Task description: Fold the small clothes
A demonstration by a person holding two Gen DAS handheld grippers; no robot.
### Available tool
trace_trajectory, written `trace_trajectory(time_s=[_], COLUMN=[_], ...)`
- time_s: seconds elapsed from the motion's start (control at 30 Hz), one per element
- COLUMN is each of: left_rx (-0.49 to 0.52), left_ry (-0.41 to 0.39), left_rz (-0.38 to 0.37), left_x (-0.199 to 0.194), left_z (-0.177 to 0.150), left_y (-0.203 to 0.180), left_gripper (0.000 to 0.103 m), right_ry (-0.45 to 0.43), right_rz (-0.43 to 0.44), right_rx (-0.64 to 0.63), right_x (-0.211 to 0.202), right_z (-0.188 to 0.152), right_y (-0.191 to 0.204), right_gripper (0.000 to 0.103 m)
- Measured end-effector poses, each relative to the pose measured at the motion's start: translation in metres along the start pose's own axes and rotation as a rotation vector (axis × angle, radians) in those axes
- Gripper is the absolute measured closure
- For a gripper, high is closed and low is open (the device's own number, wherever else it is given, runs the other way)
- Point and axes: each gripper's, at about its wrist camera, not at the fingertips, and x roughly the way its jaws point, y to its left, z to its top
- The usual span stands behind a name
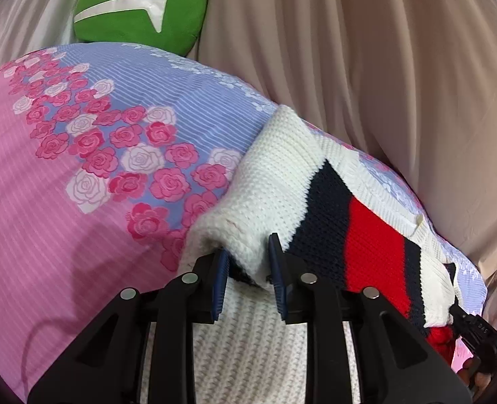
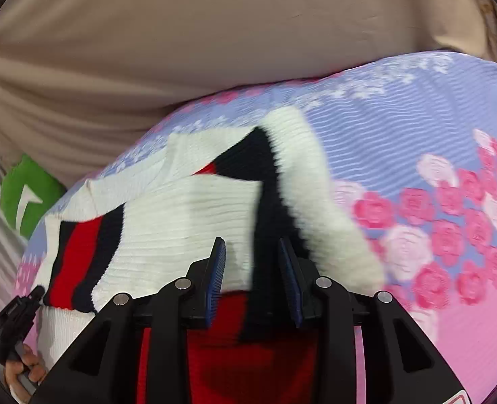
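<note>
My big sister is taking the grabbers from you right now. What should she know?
Left gripper: pinching a white fold of the knit sweater.
Right gripper: fingers set around the sweater's white and dark edge, with a gap between them; hard to tell if it grips.
The sweater lies on the rose-print bedspread, partly doubled over, its red and navy stripes showing. A green pillow sits behind.
Done: folding begun.
Left: lay the fold flat, then finish folding.

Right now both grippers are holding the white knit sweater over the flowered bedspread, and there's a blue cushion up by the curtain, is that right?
Nearly. The cushion is green, not blue, as the left wrist view shows. Both the left gripper and the right gripper do hold the sweater over the flowered bedspread.
</note>
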Motion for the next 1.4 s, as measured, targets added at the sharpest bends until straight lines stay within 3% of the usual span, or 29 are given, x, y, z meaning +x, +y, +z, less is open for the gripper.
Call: trace_trajectory(time_s=[0.03,0.1,0.13,0.2,0.27,0.37,0.53,0.57,0.6,0.7,0.77,0.87,0.93,0.97,1.03,1.2,1.23,1.33,1.4], left_rx=[-0.008,-0.019,-0.015,-0.007,-0.005,0.004,-0.006,-0.004,-0.001,0.01,0.006,-0.008,-0.016,-0.021,-0.026,0.01,0.035,0.123,0.199], left_ry=[0.005,0.01,0.009,0.006,0.007,0.011,0.01,0.01,0.01,0.011,0.011,0.012,0.013,0.015,0.019,0.036,0.042,0.083,0.109], left_rz=[0.0,0.001,0.003,0.009,0.011,0.014,0.005,0.008,0.01,0.015,0.01,-0.01,-0.023,-0.033,-0.048,-0.063,-0.052,-0.05,-0.039], left_x=[0.002,0.006,0.006,0.006,0.006,0.006,0.006,0.007,0.007,0.007,0.007,0.007,0.007,0.006,0.006,-0.007,-0.016,-0.048,-0.078], left_z=[0.0,0.001,0.002,0.001,0.001,-0.001,0.0,-0.001,-0.001,-0.001,-0.001,-0.001,-0.001,0.0,0.0,-0.006,-0.01,-0.03,-0.048], left_y=[0.002,0.003,0.003,0.003,0.003,0.002,0.004,0.003,0.003,0.003,0.004,0.008,0.011,0.013,0.015,0.018,0.019,0.026,0.034], left_gripper=[0.079,0.08,0.08,0.08,0.08,0.079,0.079,0.08,0.08,0.08,0.079,0.079,0.079,0.079,0.078,0.078,0.077,0.07,0.059], right_ry=[0.007,-0.001,-0.035,-0.147,-0.145,0.007,-0.186,-0.218,-0.217,-0.097,-0.006,0.105,0.148,0.137,0.12,-0.002,-0.024,-0.064,-0.048], right_rz=[-0.014,-0.036,-0.012,0.07,0.045,-0.032,-0.027,0.008,0.07,0.289,0.35,0.34,0.289,0.278,0.24,-0.024,-0.054,-0.122,-0.127], right_rx=[-0.026,-0.057,-0.049,-0.014,-0.004,0.033,-0.012,-0.049,-0.079,-0.175,-0.252,-0.39,-0.418,-0.408,-0.343,-0.112,-0.083,-0.082,-0.095], right_x=[0.005,0.005,-0.005,-0.035,-0.031,0.015,-0.04,-0.051,-0.055,-0.035,-0.008,0.039,0.061,0.065,0.057,-0.017,-0.043,-0.121,-0.16], right_z=[0.002,0.006,0.008,0.013,0.015,0.008,0.009,0.009,0.01,0.005,-0.007,-0.033,-0.045,-0.044,-0.034,-0.025,-0.034,-0.081,-0.116], right_y=[0.007,0.017,0.02,0.018,0.008,-0.013,0.019,0.036,0.052,0.109,0.152,0.21,0.218,0.209,0.179,0.042,0.016,-0.032,-0.05], right_gripper=[0.068,0.085,0.093,0.098,0.098,0.099,0.095,0.089,0.089,0.089,0.089,0.089,0.093,0.101,0.101,0.093,0.086,0.086,0.084])
